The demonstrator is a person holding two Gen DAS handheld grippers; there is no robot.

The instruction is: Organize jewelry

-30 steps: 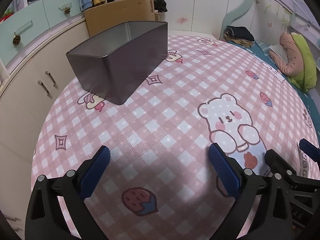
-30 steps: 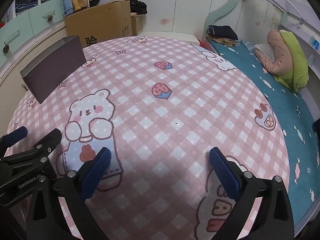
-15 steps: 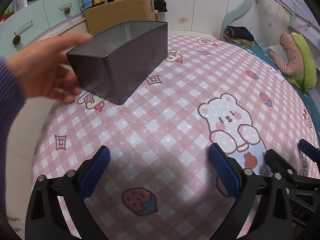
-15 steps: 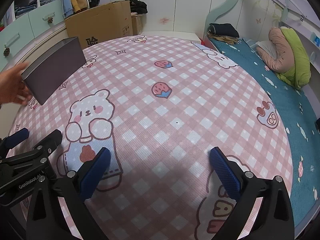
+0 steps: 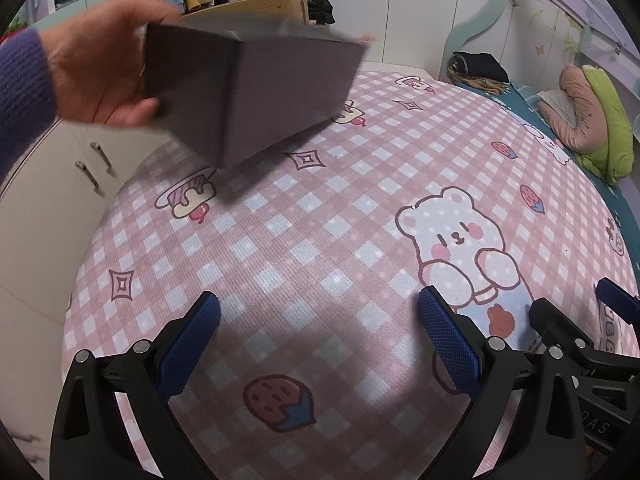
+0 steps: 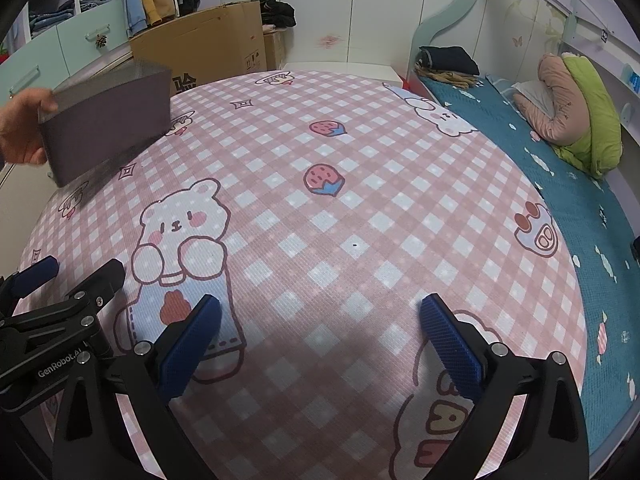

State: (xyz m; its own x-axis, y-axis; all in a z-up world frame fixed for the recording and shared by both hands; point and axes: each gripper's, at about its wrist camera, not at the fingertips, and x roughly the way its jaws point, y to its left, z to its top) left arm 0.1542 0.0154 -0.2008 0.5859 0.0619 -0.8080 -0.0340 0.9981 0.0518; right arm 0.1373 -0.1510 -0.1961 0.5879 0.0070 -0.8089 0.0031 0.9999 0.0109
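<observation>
Pink checked cloth (image 5: 320,240) | bare hand (image 5: 92,76) holds dark box (image 5: 256,92) tilted, lifted off cloth at far left | left gripper (image 5: 320,344) fingers apart, empty | right gripper (image 6: 320,344) fingers apart, empty

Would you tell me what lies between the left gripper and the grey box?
Only bare pink checked tablecloth, shown in the left wrist view. The grey box is held by a bare hand beyond the open left gripper.
</observation>
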